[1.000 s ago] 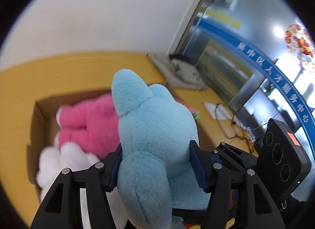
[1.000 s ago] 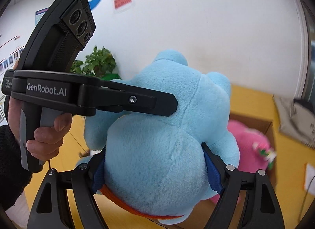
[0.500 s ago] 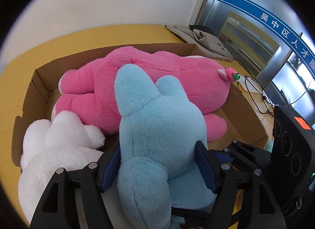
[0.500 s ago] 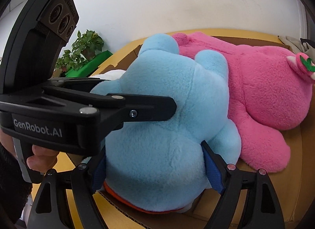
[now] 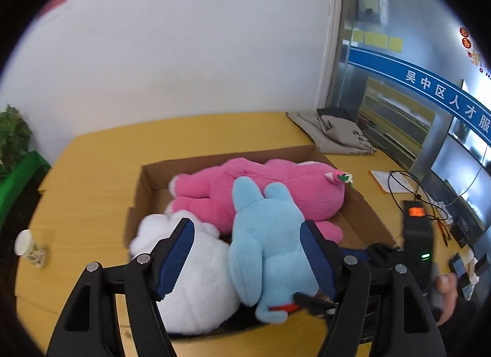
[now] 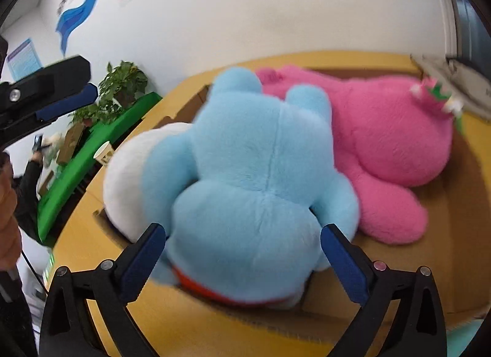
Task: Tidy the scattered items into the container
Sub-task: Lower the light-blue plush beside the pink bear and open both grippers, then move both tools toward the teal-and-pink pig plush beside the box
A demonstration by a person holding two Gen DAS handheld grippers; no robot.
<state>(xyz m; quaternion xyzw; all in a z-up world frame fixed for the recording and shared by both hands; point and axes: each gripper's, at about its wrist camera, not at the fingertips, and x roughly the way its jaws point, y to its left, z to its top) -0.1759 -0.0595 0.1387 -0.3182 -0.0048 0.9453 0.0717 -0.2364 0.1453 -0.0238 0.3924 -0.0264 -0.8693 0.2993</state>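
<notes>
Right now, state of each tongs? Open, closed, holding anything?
Left tongs: open, holding nothing; blue plush lies beside its right pad.
Right tongs: open around the blue plush, not clamping it.

The blue plush toy (image 6: 254, 179) blurs at its lower edge — its underside sits hidden behind the cardboard box (image 6: 454, 268) wall.

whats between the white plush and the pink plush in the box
The blue plush lies there, pressed against the white plush on one side and the pink plush on the other, inside the cardboard box. The right wrist view shows it best.
</notes>
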